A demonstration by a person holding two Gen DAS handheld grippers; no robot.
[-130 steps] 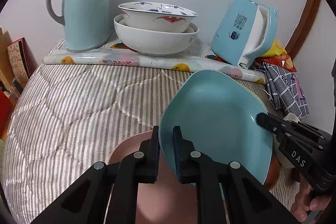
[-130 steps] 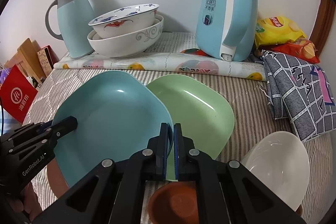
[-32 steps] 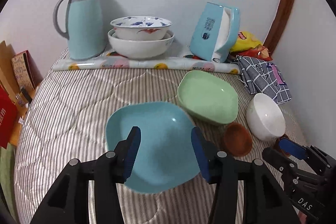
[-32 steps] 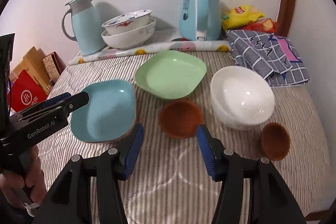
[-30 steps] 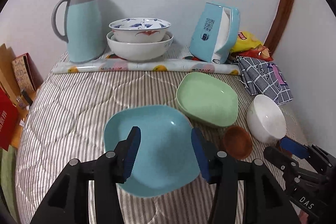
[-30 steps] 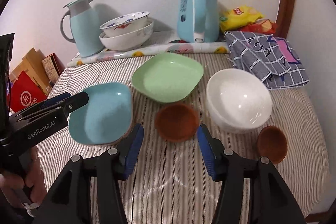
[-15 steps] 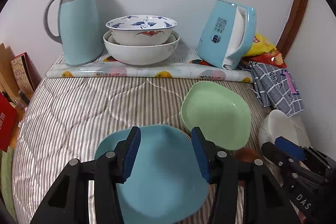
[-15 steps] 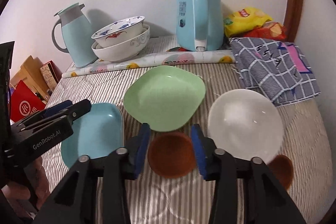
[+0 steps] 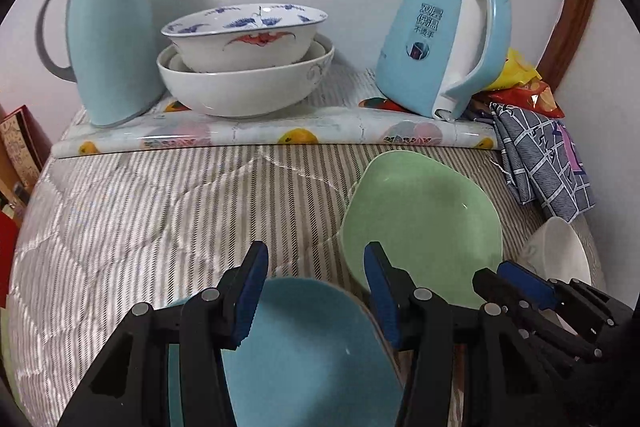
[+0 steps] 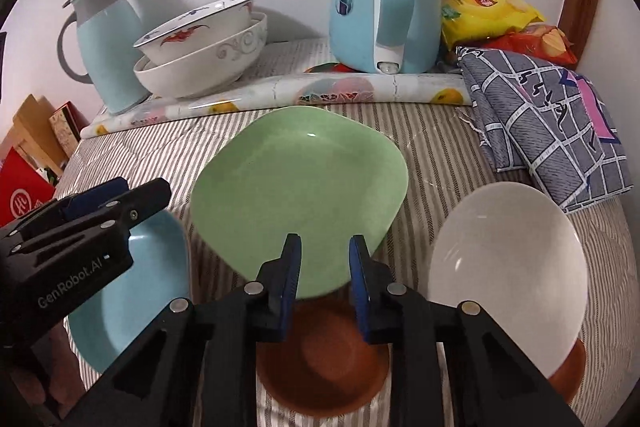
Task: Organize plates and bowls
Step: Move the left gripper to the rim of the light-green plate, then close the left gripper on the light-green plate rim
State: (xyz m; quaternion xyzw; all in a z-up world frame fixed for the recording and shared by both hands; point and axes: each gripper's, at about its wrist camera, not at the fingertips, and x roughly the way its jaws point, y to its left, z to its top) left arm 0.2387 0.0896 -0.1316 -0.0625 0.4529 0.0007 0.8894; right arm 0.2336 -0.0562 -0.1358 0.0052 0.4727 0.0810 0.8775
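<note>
1. At six o'clock in the left wrist view, found the left gripper (image 9: 315, 255) with jaws apart and clamped on nothing, hanging over the far rim of the blue plate (image 9: 312, 347).
2. Saw the green plate (image 9: 420, 223) at four o'clock, just beside the blue plate, both flat on the striped cloth (image 9: 160, 207).
3. At six o'clock in the right wrist view, caught the right gripper (image 10: 325, 247) with jaws closing around the near rim of the green plate, pads not visibly pressing on it.
4. Noted a brown bowl (image 10: 324, 359) directly beneath that gripper, close against the green rim; could not tell whether touching or tucked under.
5. Placed the white bowl (image 10: 508, 267) at four o'clock, with a second brown bowl (image 10: 568, 379) peeping out below it.
6. Judged the step in hand as taking hold of the green plate, probably to stack it on the blue plate; bowls not yet sorted.
7. Reckoned the next move called for a firm pinch on the thin rim, then a lift clear of the brown bowl.
8. Reckoned further on a carry toward eight o'clock, onto the blue plate, with the left gripper either sharing the load or kept out of the way.
</note>
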